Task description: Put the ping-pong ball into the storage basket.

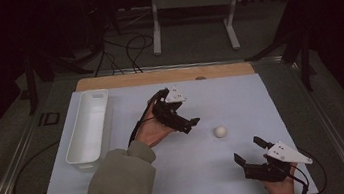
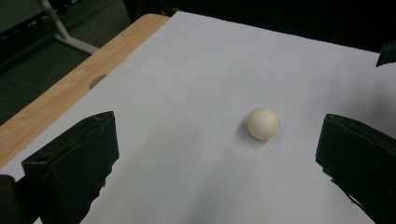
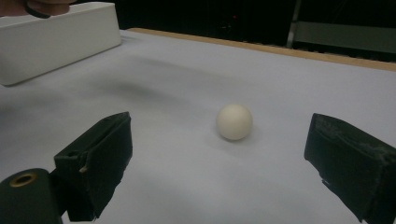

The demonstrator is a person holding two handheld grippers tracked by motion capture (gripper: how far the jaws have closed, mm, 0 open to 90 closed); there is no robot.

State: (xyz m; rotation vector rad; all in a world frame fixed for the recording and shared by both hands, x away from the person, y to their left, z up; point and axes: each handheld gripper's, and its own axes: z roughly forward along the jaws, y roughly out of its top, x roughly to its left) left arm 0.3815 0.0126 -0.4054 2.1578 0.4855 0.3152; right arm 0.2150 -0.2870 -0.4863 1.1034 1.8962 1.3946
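Observation:
A small white ball (image 1: pixel 220 131) rests on the white sheet (image 1: pixel 241 98), right of centre. My left gripper (image 1: pixel 188 121), held in a hand, hovers just left of the ball and points at it. In the left gripper view the jaws stand wide open around empty air (image 2: pixel 217 163), with the ball (image 2: pixel 264 123) a short way ahead. My right gripper (image 1: pixel 249 150) sits near the front right, open, aimed at the ball from below. In the right gripper view the ball (image 3: pixel 234 122) lies ahead between the spread jaws (image 3: pixel 224 158). Neither gripper touches it.
A long white bin (image 1: pixel 75 135) stands empty along the left side of the sheet; its wall (image 3: pixel 56 39) shows in the right gripper view. A wooden table edge (image 1: pixel 157 76) runs along the back. A metal frame (image 1: pixel 155 23) and cables lie on the floor beyond.

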